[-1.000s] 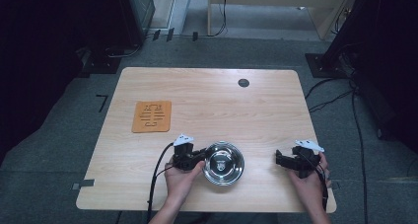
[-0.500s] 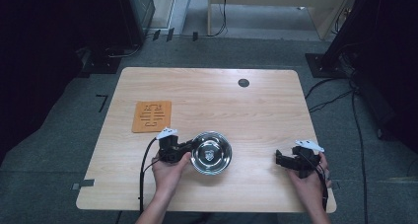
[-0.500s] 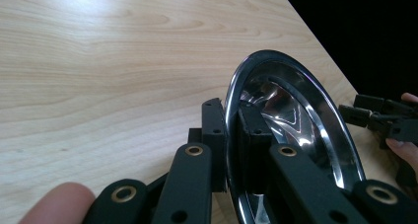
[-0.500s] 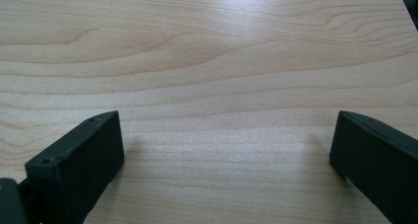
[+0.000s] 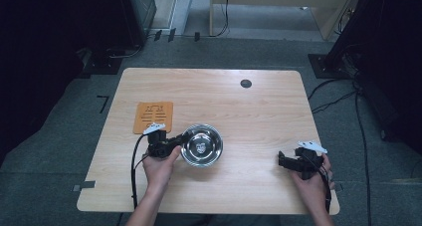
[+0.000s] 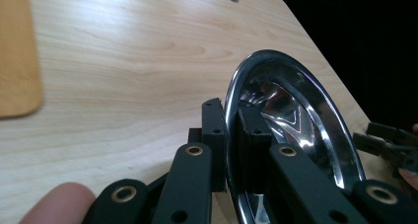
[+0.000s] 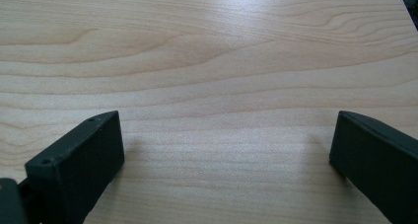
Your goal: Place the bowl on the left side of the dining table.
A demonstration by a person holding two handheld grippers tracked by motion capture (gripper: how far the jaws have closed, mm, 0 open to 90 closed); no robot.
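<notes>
A: Room first. Grey carpet floor point(image 5: 59, 161) all round the wooden table point(image 5: 259, 111); dark equipment racks point(image 5: 64, 27) beyond the far left corner of the table, black cables point(image 5: 343, 99) trailing off its right edge, pale wood furniture point(image 5: 278, 9) beyond its far edge.

B: Table surface?

A: Light wood grain, rounded corners, small dark round grommet point(image 5: 246, 83) near the far edge. Orange mat point(image 5: 153, 117) left of centre on the table, dark line pattern cut or printed on it; too small to read as writing.

B: Task thing?

A: Steel bowl point(image 5: 201, 145), near the table's front edge, just right of the mat. Shiny, tilted in the left gripper view point(image 6: 291, 130). Some mark at the bottom of the bowl; not legible. No brand readable anywhere.

B: Grippers?

A: Left gripper point(image 5: 169, 145) at the bowl's left rim, clamped on it: one jaw outside the wall, one inside, pads pressing. Right gripper point(image 5: 293, 162) near the table's front right corner, well apart from the bowl, jaws spread wide over bare wood, nothing between.
</notes>
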